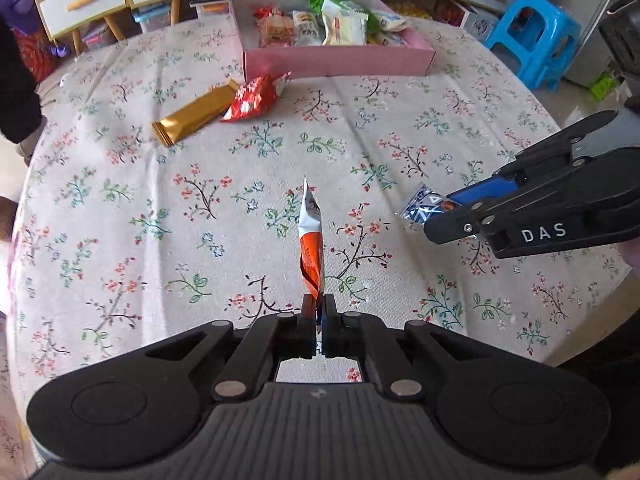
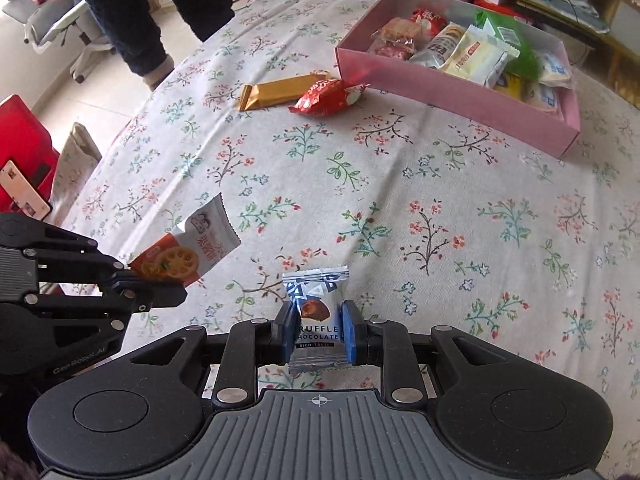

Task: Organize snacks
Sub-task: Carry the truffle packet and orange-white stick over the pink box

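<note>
We hold an orange snack (image 1: 311,240) tight in the left gripper (image 1: 319,312) and a chocolate pack (image 2: 316,320) in the right gripper (image 2: 319,332); let's carry both over the pink box (image 2: 452,96) before letting go

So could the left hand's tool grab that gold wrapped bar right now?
Probably not yet: the left gripper is shut on an orange-and-white snack packet. The gold foil bar lies uncovered, though.

Floral table (image 1: 120,240): pink box (image 1: 340,62), gold bar (image 1: 196,112), red packet (image 1: 256,98).
</note>
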`<state>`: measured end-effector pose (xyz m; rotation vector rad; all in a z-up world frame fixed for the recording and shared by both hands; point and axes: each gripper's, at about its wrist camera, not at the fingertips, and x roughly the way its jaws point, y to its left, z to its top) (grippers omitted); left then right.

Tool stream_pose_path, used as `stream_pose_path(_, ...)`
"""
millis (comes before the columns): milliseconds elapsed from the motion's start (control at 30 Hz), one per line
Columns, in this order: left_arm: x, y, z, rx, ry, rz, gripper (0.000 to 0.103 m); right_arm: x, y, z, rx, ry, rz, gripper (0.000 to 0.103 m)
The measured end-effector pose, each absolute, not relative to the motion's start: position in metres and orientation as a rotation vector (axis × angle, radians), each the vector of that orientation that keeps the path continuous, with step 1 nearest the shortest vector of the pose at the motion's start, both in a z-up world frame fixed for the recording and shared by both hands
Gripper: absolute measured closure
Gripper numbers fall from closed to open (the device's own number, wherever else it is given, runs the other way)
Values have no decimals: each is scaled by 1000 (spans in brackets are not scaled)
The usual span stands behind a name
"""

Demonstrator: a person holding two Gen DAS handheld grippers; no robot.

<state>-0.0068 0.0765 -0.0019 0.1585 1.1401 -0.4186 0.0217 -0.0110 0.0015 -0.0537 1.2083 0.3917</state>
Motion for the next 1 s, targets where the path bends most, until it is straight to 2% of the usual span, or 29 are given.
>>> stream_pose_path(533,6,84,16,172,1138,-384,102,22,-2,19,-57,1175,399,81)
stream_pose_path(1000,61,75,27,91,1047,-381,102,75,-24,26,77,1129,389,81)
